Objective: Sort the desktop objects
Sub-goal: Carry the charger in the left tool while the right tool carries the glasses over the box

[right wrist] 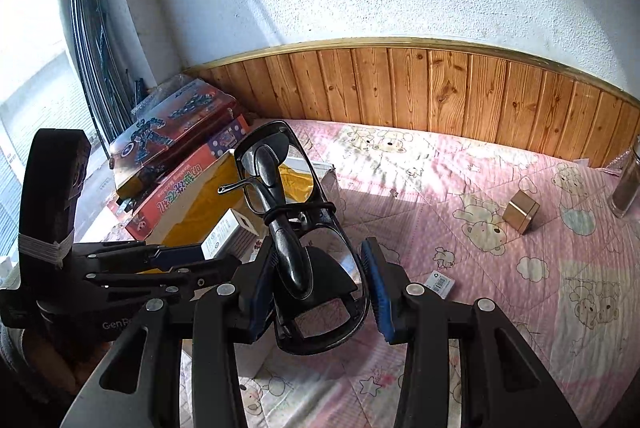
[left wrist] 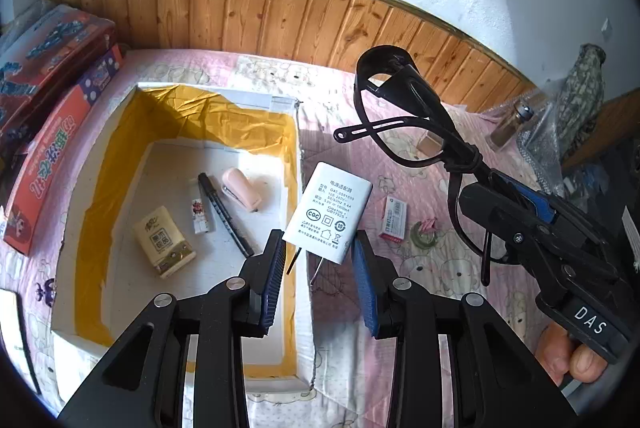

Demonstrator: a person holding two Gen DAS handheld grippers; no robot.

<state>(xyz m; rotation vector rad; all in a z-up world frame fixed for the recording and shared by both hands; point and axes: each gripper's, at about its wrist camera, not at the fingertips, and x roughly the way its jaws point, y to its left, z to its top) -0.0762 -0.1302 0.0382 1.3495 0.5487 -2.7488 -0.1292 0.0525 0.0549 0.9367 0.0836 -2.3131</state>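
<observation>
Above the pink bed quilt (right wrist: 460, 164), our left tongs (left wrist: 318, 262) clasp a white charger (left wrist: 329, 212) over the box rim (left wrist: 299, 164); our right tongs (right wrist: 320, 288) grip folded black glasses (right wrist: 296, 228) alongside.

The left hand-held gripper (left wrist: 319, 260) pinches a white charger (left wrist: 329, 212) above the box (left wrist: 120, 132).

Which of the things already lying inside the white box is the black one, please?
The black marker pen, long and thin, lies slantwise between the small white tube and the pink stapler. The tissue pack nearby is cream.
</observation>
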